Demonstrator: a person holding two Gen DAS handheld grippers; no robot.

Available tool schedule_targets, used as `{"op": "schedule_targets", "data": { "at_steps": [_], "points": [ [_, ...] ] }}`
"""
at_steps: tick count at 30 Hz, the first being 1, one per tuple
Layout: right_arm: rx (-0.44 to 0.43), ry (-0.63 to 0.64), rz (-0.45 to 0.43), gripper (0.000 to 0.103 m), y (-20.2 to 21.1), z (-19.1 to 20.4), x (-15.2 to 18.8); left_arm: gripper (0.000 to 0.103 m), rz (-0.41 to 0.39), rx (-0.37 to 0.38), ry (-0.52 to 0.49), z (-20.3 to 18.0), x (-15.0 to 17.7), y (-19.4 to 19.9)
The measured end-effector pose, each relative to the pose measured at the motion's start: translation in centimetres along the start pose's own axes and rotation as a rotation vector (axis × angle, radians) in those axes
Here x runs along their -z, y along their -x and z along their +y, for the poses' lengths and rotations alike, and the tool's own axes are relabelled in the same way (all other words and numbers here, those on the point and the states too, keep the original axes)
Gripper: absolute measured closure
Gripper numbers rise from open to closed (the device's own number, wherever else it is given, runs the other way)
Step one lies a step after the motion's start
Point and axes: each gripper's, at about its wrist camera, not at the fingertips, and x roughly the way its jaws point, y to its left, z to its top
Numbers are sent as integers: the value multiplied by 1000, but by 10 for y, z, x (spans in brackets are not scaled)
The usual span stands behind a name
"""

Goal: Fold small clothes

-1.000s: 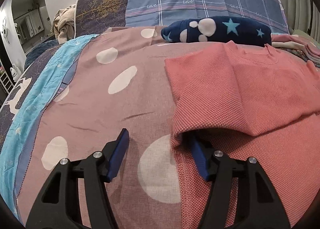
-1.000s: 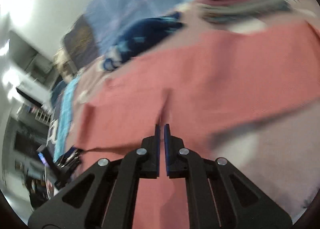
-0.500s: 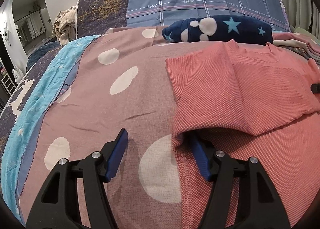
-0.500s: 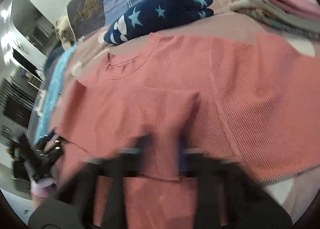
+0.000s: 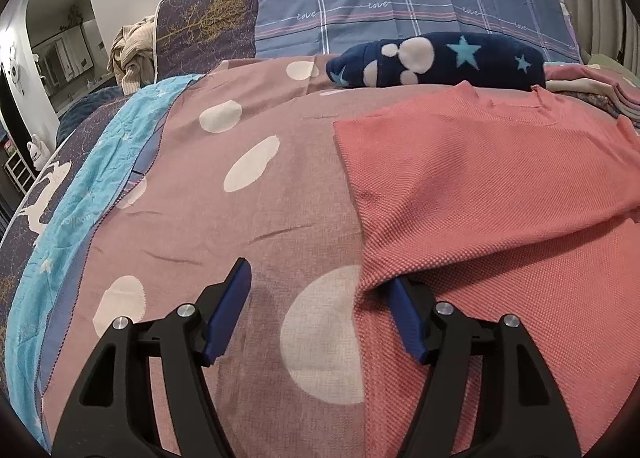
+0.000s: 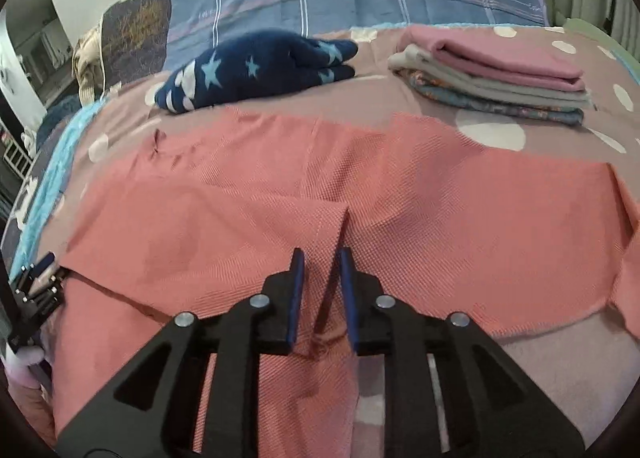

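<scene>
On the polka-dot bedspread (image 5: 280,194) I see the coral shirt (image 6: 280,186) spread flat. My left gripper (image 5: 320,282) gapes wide at its left edge; my right gripper (image 6: 322,258), jaws slightly apart, straddles a raised fold near centre.

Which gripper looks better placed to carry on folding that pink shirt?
Probably the right gripper: a raised fold of the shirt stands between its slightly parted fingers. The left gripper is wide open at the shirt's edge, gripping nothing.
</scene>
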Motion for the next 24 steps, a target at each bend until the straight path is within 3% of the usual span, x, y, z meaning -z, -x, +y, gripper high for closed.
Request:
{"op": "schedule_targets", "data": {
  "at_steps": [1,4,6,10,13,15,20,24],
  "points": [
    [-5,19,-18,81,7,3,-1,47,2,32,-5,0,2,5],
    [-40,85,-51,69,22,17,-2,68,-11,225,6,5,9,32],
    [-109,121,-61,68,28,28,1,80,-7,298,50,11,8,42],
    [-218,170,-27,68,13,44,10,90,-84,437,155,15,-22,50],
    [-155,110,99,72,-21,39,20,90,-34,442,104,-11,-41,22],
    [-167,77,91,74,-26,31,28,88,115,339,34,-32,-34,-22],
    [-174,95,86,74,4,17,42,88,86,391,105,-25,-22,-24],
    [19,101,-59,69,51,-20,52,86,65,384,109,-33,-23,-7]
  ]
}}
